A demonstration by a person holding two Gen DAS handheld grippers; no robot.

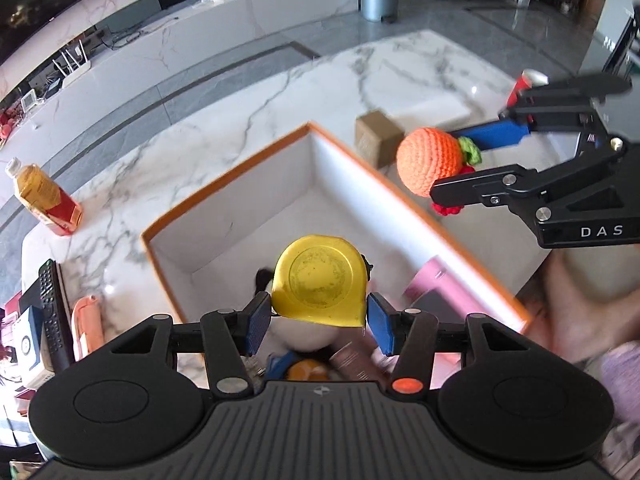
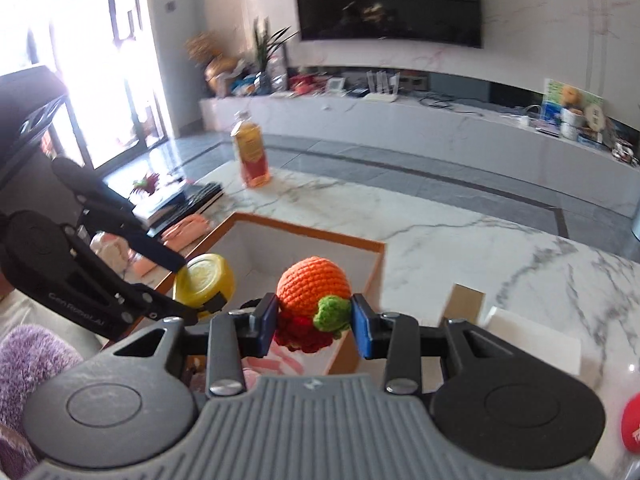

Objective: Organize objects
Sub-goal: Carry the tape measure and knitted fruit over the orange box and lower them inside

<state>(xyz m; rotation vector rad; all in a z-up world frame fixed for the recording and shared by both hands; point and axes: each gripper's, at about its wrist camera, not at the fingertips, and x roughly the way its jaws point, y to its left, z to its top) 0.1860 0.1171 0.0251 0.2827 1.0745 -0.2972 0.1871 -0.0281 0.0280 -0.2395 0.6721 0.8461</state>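
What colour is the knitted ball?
Orange knitted ball with a green leaf; clearest in the right wrist view.

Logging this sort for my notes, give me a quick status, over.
Left gripper shut on yellow tape measure, over orange-rimmed box. Right gripper shut on crocheted orange, at box edge. Nothing blocking.

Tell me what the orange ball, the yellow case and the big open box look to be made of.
Orange ball: crocheted yarn, matte; stitch rows show.
Yellow case: likely hard plastic, smooth, slightly glossy, with a scuffed round face.
Big open box: probably rigid cardboard, with flat white matte walls and a thin orange rim.
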